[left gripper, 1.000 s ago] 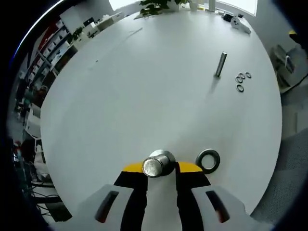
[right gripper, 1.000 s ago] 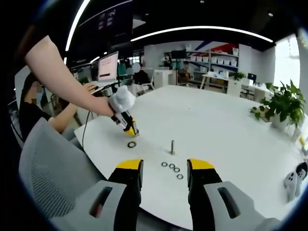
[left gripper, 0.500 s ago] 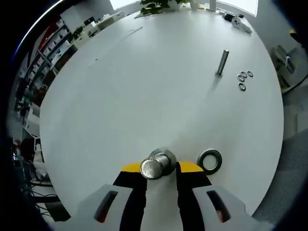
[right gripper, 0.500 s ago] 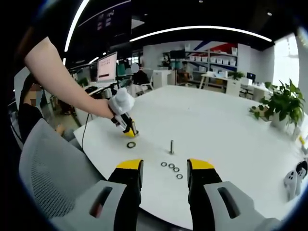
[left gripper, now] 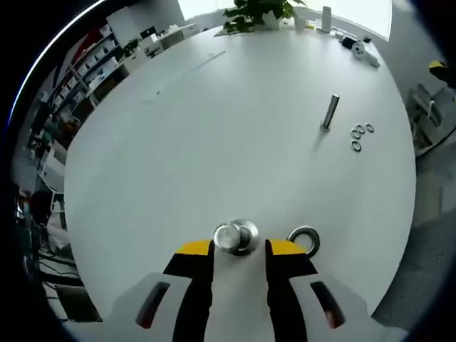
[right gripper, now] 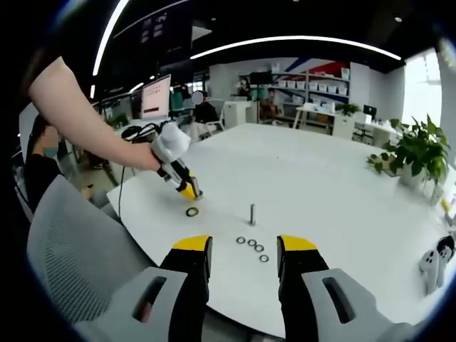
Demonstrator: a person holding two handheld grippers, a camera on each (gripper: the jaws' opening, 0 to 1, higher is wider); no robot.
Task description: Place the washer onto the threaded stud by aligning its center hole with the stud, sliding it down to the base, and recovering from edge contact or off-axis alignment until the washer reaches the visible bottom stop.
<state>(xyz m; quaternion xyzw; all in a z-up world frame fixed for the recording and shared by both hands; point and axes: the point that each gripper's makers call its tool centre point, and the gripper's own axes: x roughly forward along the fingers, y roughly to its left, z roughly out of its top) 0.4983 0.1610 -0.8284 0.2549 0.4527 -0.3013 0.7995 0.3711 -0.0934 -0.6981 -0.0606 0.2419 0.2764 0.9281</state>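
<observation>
A thick steel stud (left gripper: 235, 237) stands on the white table (left gripper: 214, 128), seen from above between the yellow tips of my left gripper (left gripper: 239, 246). The jaws stand slightly apart on either side of it, with a thin gap on the right. A large washer (left gripper: 304, 240) lies flat just right of the right jaw. In the right gripper view, the left gripper (right gripper: 191, 192) leans down over that spot, with the large washer (right gripper: 192, 211) in front of it. My right gripper (right gripper: 244, 249) hovers open near the table edge, holding nothing.
A thin upright stud (left gripper: 329, 112) stands farther out with three small washers (left gripper: 361, 132) beside it; the same thin stud (right gripper: 252, 214) and small washers (right gripper: 251, 244) lie ahead of my right gripper. A potted plant (right gripper: 413, 153), a white controller (right gripper: 434, 267) and a grey mesh chair (right gripper: 71, 256) border the table.
The left jaws have parted slightly and the thick stud now looks more upright and a little farther from the camera. The right gripper stays still.
</observation>
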